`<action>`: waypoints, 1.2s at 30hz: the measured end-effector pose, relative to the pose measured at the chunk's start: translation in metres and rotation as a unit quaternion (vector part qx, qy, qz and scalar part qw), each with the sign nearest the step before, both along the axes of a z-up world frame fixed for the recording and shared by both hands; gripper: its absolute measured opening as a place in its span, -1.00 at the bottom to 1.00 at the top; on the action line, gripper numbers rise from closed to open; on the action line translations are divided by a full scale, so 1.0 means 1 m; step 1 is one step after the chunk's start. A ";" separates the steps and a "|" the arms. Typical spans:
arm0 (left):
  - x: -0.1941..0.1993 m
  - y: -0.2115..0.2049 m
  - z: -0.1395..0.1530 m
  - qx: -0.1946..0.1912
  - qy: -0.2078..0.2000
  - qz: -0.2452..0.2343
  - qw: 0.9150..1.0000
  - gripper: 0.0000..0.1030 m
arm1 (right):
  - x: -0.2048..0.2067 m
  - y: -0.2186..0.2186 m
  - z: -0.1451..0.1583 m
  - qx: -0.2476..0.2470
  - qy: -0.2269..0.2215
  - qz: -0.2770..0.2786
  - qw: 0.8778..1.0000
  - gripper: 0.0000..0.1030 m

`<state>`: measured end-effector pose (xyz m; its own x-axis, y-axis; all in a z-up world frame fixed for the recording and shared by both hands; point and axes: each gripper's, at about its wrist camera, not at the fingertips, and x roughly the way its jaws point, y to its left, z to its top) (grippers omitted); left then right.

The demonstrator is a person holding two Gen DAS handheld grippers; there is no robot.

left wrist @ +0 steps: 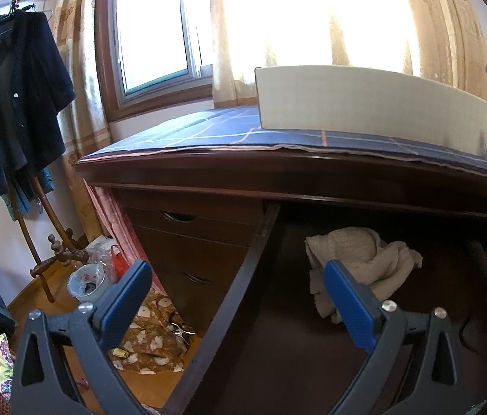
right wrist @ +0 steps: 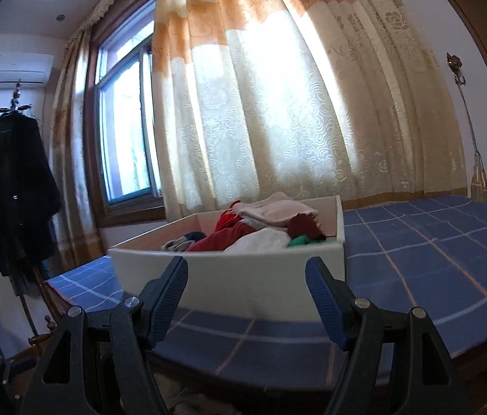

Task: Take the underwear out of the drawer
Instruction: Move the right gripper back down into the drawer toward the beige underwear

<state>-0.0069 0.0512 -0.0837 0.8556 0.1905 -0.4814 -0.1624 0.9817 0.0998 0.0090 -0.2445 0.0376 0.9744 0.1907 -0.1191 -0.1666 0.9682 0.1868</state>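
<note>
Here, left gripper (left wrist: 240, 290) jaws apart over drawer (left wrist: 243, 276) edge, beside underwear (left wrist: 361, 259); right gripper (right wrist: 246, 294) jaws apart, empty.

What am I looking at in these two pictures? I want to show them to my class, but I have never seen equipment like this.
No robot here: a person holds a two-finger gripper in each hand, each with a wide-angle camera looking along its blue fingers.

The left wrist picture shows the left gripper, open and empty, pointing into an open wooden drawer under a desk. A crumpled cream garment lies inside, probably the underwear to fetch.

The right wrist picture shows the right gripper, also open and empty, above the desktop's blue checked cloth. On the cloth stands a white box filled with folded clothes. Behind are a curtain and a window.
</note>
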 end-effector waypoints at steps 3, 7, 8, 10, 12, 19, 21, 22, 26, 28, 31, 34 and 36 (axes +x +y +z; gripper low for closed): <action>0.000 -0.001 0.000 0.001 -0.003 0.002 1.000 0.96 | -0.012 0.008 -0.007 -0.015 -0.002 0.007 1.000 0.41; -0.002 0.000 0.000 0.001 -0.006 0.002 1.000 0.96 | -0.023 0.015 -0.024 -0.037 0.005 0.007 0.999 0.41; -0.003 0.000 0.000 0.000 -0.007 0.001 1.000 0.96 | -0.024 0.016 -0.030 -0.046 0.010 0.003 0.999 0.41; -0.003 0.000 0.000 0.002 -0.007 -0.001 1.000 0.97 | -0.024 0.017 -0.033 -0.048 0.022 0.007 0.999 0.41; -0.004 0.000 0.001 0.004 -0.009 -0.001 1.000 0.97 | -0.028 0.018 -0.032 -0.047 0.009 0.010 0.999 0.41; -0.004 0.002 0.002 -0.001 -0.009 0.000 1.000 0.97 | -0.028 0.039 -0.041 -0.090 0.019 0.047 0.995 0.41; -0.005 0.002 0.002 -0.003 -0.009 -0.002 1.000 0.97 | -0.030 0.050 -0.042 -0.116 0.015 0.061 0.991 0.41; -0.005 0.002 0.003 -0.004 -0.010 -0.003 1.000 0.97 | -0.031 0.057 -0.043 -0.131 0.014 0.073 0.989 0.41; -0.007 0.003 0.003 -0.005 -0.016 -0.008 1.000 0.97 | -0.031 0.087 -0.055 -0.205 0.027 0.132 0.970 0.41; -0.008 0.003 0.003 -0.005 -0.018 -0.010 1.000 0.97 | -0.027 0.098 -0.063 -0.228 0.045 0.162 0.959 0.41; -0.007 0.004 0.003 -0.008 -0.018 -0.012 1.000 0.97 | -0.015 0.103 -0.072 -0.226 0.088 0.200 0.949 0.41; -0.007 0.005 0.004 -0.009 -0.019 -0.014 1.000 0.97 | 0.000 0.104 -0.084 -0.215 0.137 0.235 0.938 0.41; -0.007 0.005 0.004 -0.009 -0.019 -0.015 1.000 0.97 | 0.005 0.107 -0.092 -0.220 0.163 0.254 0.928 0.41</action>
